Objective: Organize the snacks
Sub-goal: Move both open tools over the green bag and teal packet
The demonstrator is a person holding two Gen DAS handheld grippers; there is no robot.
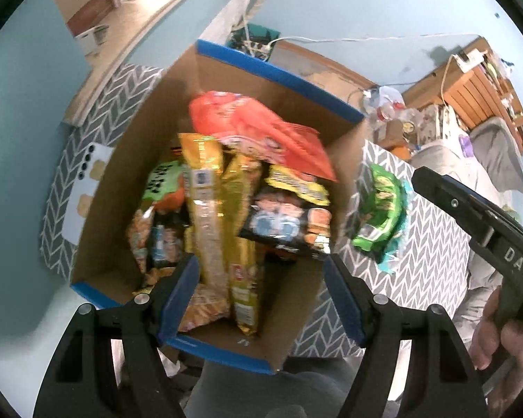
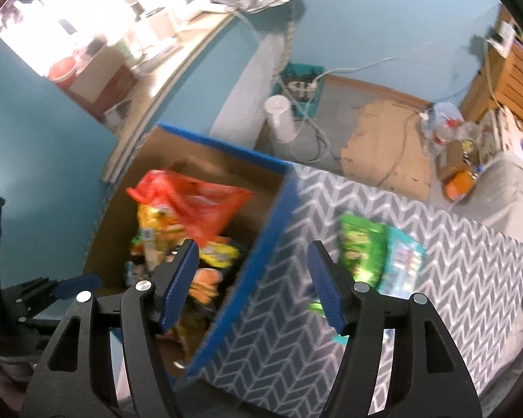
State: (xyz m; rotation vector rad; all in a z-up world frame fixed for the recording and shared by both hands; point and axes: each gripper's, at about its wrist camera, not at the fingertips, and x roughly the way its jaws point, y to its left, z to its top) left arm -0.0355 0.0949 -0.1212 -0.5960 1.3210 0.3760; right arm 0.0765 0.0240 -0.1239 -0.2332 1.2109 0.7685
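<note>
- Jaws on your left gripper [image 1: 261, 299] stand wide apart with nothing pinched; both blue ribbed pads hang over the near end of the cardboard box [image 1: 226, 69], straddling the tall packets without touching them.
- Your right gripper [image 2: 251, 285] is also spread and empty, its two pads straddling the box's blue-taped right wall. From the left wrist view its black body [image 1: 488, 223] shows at the right, held in your hand [image 1: 505, 334].
- One box: brown corrugated card, rectangular, open-topped, rim edged in blue tape. Its long axis runs away from you toward the wall.
- Inside it, several crinkly foil and plastic packets are packed close; blur stops an exact count. You can pick out one large red bag [image 1: 254, 129] lying tilted across the top at the far end, two tall gold packets [image 1: 209, 209] standing on end side by side, one black packet with cartoon figures [image 1: 289, 223] leaning at the right, and one green-labelled packet [image 1: 164, 181] at the left.
- Outside, right of the box, one glossy green packet [image 2: 362, 247] lies flat on the grey cloth with white chevrons [image 2: 453, 261], overlapping one teal packet [image 2: 404, 257] beside it.
- One white phone [image 1: 83, 188] lies flat on the same cloth, left of the box.
</note>
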